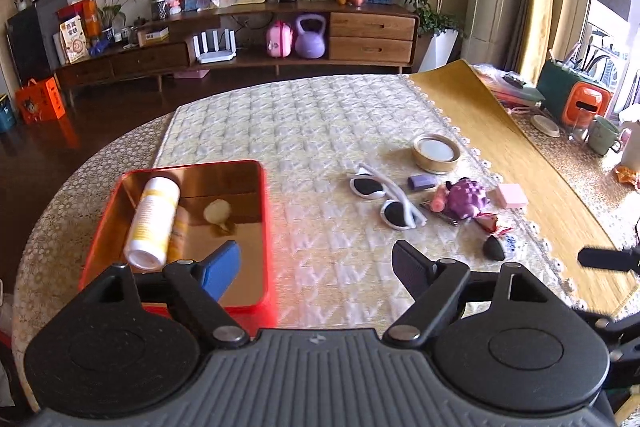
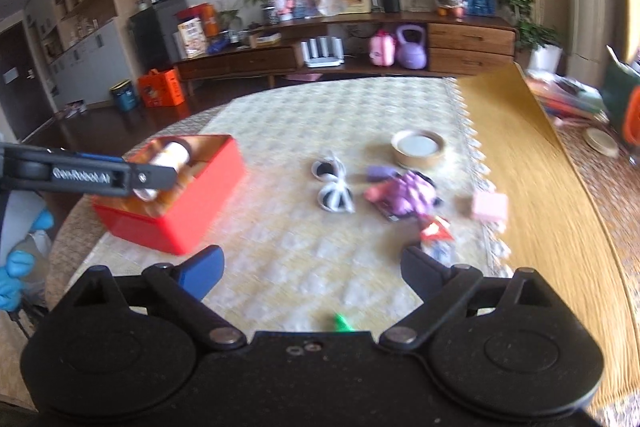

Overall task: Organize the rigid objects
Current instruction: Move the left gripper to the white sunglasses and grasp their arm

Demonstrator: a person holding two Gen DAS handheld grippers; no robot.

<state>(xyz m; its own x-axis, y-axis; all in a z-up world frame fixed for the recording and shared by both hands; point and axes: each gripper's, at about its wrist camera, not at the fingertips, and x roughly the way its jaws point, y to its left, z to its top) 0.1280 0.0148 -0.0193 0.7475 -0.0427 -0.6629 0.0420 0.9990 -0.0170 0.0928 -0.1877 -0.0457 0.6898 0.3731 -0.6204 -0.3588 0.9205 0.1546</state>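
A red tin box point(image 1: 269, 211) point(image 2: 208, 195) sits on the table's left and holds a white and yellow bottle point(image 1: 154, 221) point(image 2: 170, 157) lying on its side. My left gripper point(image 1: 316, 267) is open and empty, just over the box's near right corner. White sunglasses point(image 1: 386, 199) point(image 2: 334, 187), a round tin lid point(image 1: 436, 153) point(image 2: 418, 147), a purple toy point(image 1: 466, 197) point(image 2: 410, 195), a pink block point(image 1: 512, 195) point(image 2: 490, 207) and small wrappers point(image 1: 496, 233) lie to the right. My right gripper point(image 2: 312, 267) is open and empty above the cloth, near the wrappers.
A yellow placemat point(image 1: 500, 131) runs along the right of the quilted tablecloth point(image 1: 304, 131). Mugs and an orange and green appliance point(image 1: 576, 99) stand at the far right. A small green item point(image 2: 342, 323) lies near the right gripper. The left gripper's arm point(image 2: 88, 175) crosses the box.
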